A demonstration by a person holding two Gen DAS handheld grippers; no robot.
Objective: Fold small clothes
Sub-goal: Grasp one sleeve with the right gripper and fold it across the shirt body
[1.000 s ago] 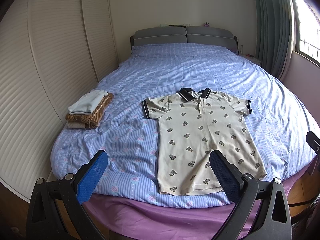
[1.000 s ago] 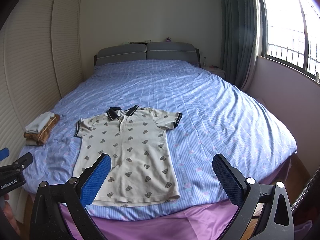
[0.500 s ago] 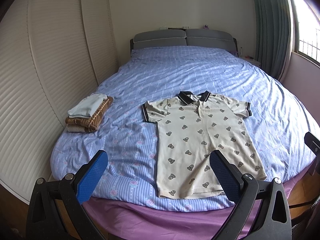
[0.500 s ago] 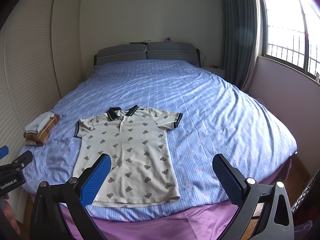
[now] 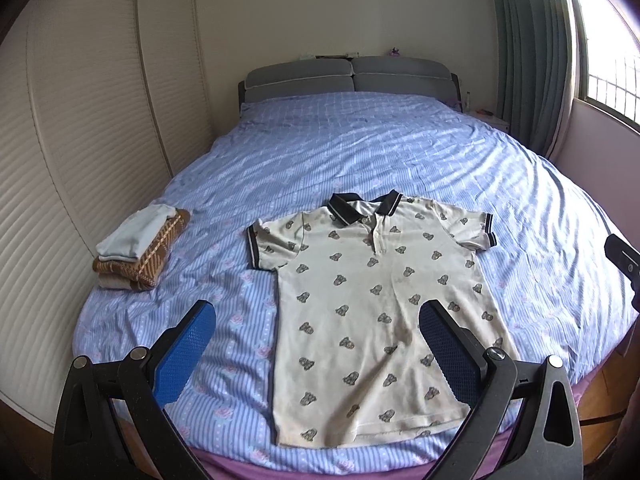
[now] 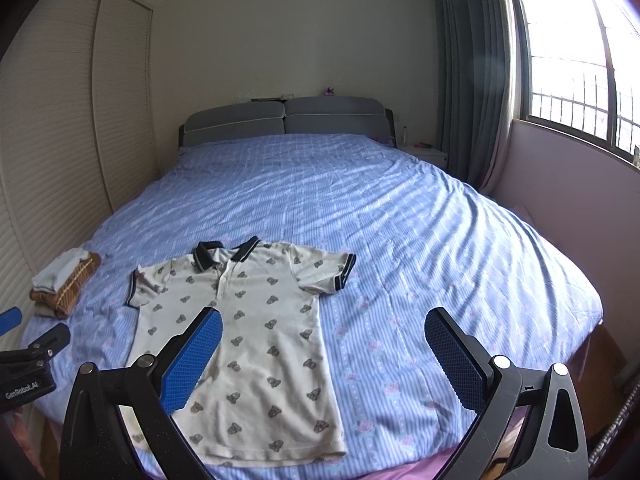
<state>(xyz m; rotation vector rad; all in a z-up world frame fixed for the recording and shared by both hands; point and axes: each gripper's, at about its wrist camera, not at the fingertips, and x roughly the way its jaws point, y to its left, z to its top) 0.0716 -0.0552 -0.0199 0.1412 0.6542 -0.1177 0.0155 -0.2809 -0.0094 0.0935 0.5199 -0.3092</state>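
Polo shirt: lower-left part hidden behind a jaw in the right wrist view. Left gripper: cut off at left frame edge. Headboard items: too small to identify. Bed: foot below bottom edge.

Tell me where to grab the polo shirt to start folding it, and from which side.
Pinch the polo shirt at its two sleeve cuffs, each gripper coming in from its own side. It lies flat, face up, collar away, sleeves spread, so the cuffs are free edges. Both grippers are open above the hem.
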